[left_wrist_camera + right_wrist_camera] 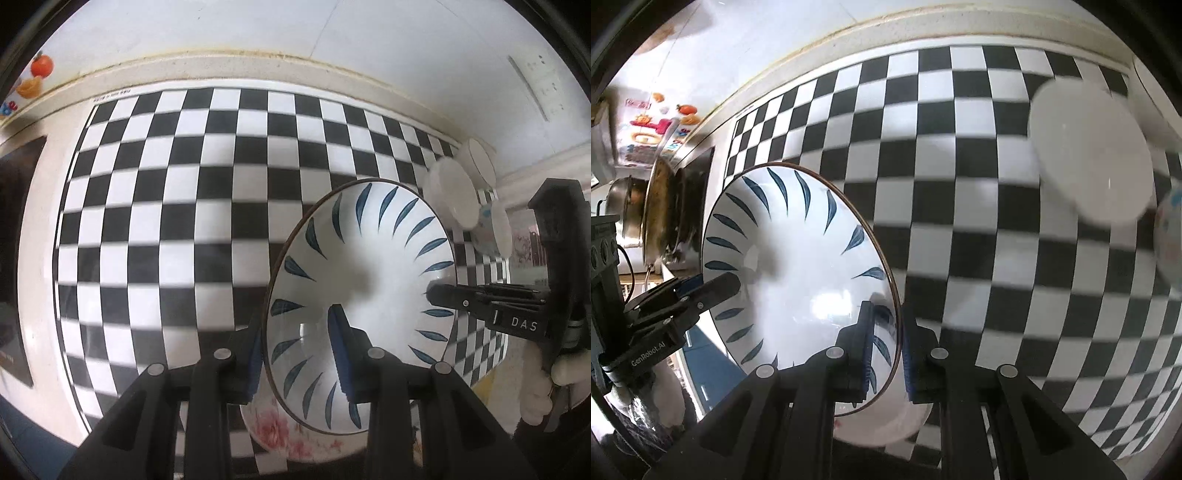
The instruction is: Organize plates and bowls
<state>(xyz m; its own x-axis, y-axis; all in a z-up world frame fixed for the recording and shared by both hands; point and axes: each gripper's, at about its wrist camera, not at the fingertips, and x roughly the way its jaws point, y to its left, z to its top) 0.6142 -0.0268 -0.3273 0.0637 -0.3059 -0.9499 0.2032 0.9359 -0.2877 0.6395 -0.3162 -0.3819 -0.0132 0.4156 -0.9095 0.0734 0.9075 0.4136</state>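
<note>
The leaf-patterned bowl [369, 266], seemingly tilted, is being pinched at opposite rims by the left gripper [299, 354] and right gripper [886, 347] above the checkered mat [166, 221].

Bright, even daylight; soft glare on the leaf-patterned bowl [369, 295] ahead of the fingers. Strong fisheye bending and dark corners. Motion-blurred checkered mat [184, 221]; beyond, perhaps white bowls [1089, 158], smeared.

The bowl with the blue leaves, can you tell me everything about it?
The bowl with the blue leaves is white, glossy like glazed ceramic, with a thin dark rim and blue leaf strokes fanning around its inside. It is empty. It is held above the checkered mat, tilted. The left gripper pinches one side of its rim, the right gripper the opposite side. A flowered plate shows beneath it.
</note>
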